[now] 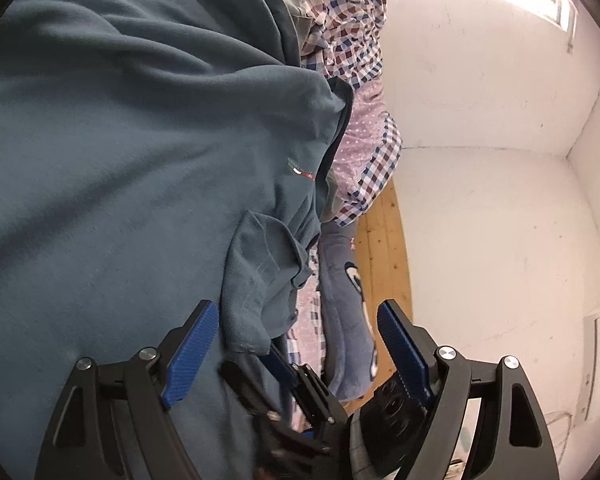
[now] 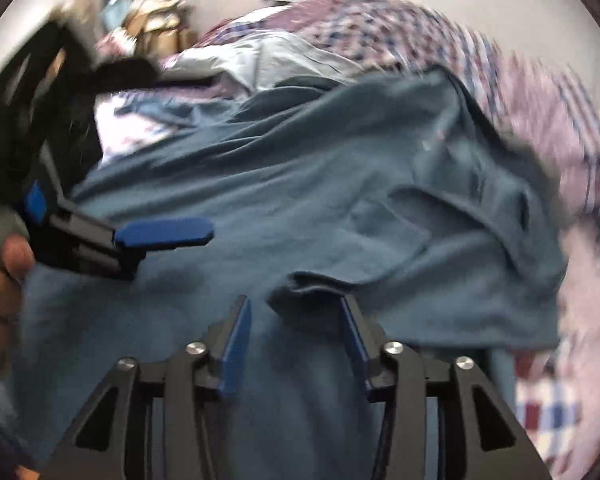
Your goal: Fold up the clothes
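Observation:
A teal-blue T-shirt (image 1: 120, 160) lies spread over the bed, its small chest logo (image 1: 300, 170) facing up. One sleeve (image 1: 256, 292) is bunched between the wide-apart blue fingers of my left gripper (image 1: 296, 306), which is open and grips nothing. Under that sleeve, a blue finger (image 1: 278, 362) of the right gripper shows. The right wrist view is blurred. In it my right gripper (image 2: 296, 320) is open over the T-shirt (image 2: 260, 168), with the sleeve hem (image 2: 312, 284) lying just above its fingertips. A hand (image 2: 0, 280) holds the left gripper, whose blue pad (image 2: 164, 234) rests over the cloth.
Checked and dotted bedding (image 1: 348, 20) runs along the bed edge, with a blue plush item (image 1: 348, 312) beside the shirt. A pale grey garment (image 2: 268, 56) lies behind the shirt. A wooden floor strip (image 1: 384, 240) and a white wall (image 1: 500, 200) are beyond the bed.

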`<state>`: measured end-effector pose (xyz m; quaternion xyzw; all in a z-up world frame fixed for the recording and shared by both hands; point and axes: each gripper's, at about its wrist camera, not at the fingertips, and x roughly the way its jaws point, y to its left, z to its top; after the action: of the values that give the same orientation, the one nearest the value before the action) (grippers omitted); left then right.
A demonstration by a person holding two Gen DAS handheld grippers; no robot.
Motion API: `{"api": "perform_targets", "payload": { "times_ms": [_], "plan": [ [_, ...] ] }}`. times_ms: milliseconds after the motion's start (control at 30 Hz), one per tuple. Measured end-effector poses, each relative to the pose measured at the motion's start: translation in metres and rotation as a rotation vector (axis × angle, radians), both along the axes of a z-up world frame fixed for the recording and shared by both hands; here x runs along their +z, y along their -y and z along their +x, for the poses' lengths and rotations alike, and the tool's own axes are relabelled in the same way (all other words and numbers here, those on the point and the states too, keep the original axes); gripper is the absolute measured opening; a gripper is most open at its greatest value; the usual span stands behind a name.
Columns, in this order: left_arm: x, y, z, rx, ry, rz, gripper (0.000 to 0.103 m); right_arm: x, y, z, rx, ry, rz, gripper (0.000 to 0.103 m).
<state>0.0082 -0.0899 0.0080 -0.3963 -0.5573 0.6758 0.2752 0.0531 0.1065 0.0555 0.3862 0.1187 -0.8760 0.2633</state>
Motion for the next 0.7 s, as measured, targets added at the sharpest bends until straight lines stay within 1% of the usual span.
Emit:
{"api": "perform_targets", "payload": {
  "times_ms": [100, 200, 267, 333, 367, 433, 467, 533, 600, 700],
  "plan": [
    [0.0, 0.0, 0.0, -0.001, -0.003, -0.021, 0.085, 0.002, -0.025, -0.007, -0.055, 0.114, -0.157, 0.055],
    [0.001, 0.001, 0.003, 0.004, -0.006, -0.033, 0.085, -0.001, -0.048, -0.016, -0.116, 0.221, -0.331, 0.055],
    [0.002, -0.001, 0.001, 0.005, -0.009, -0.046, 0.085, -0.002, -0.056, -0.026, -0.147, 0.268, -0.437, 0.055],
    [0.004, -0.003, 0.003, -0.002, -0.016, -0.069, 0.085, -0.004, -0.065, -0.036, -0.176, 0.316, -0.572, 0.055],
    [0.004, -0.005, 0.003, -0.003, -0.018, -0.08, 0.085, -0.005, -0.069, -0.039, -0.188, 0.335, -0.619, 0.055],
    [0.006, -0.007, 0.003, -0.008, -0.024, -0.105, 0.085, -0.01, -0.073, -0.047, -0.216, 0.376, -0.691, 0.055],
    [0.006, -0.008, 0.003, -0.011, -0.028, -0.117, 0.085, -0.014, -0.074, -0.052, -0.237, 0.404, -0.721, 0.057],
    [0.008, -0.011, 0.004, -0.016, -0.036, -0.14, 0.085, -0.024, -0.078, -0.06, -0.274, 0.468, -0.807, 0.057],
    [0.009, -0.013, 0.004, -0.018, -0.043, -0.158, 0.085, -0.027, -0.079, -0.067, -0.293, 0.481, -0.86, 0.057],
    [0.011, -0.017, 0.005, -0.022, -0.053, -0.187, 0.085, -0.023, -0.073, -0.082, -0.278, 0.484, -0.918, 0.057]
  ]
}}
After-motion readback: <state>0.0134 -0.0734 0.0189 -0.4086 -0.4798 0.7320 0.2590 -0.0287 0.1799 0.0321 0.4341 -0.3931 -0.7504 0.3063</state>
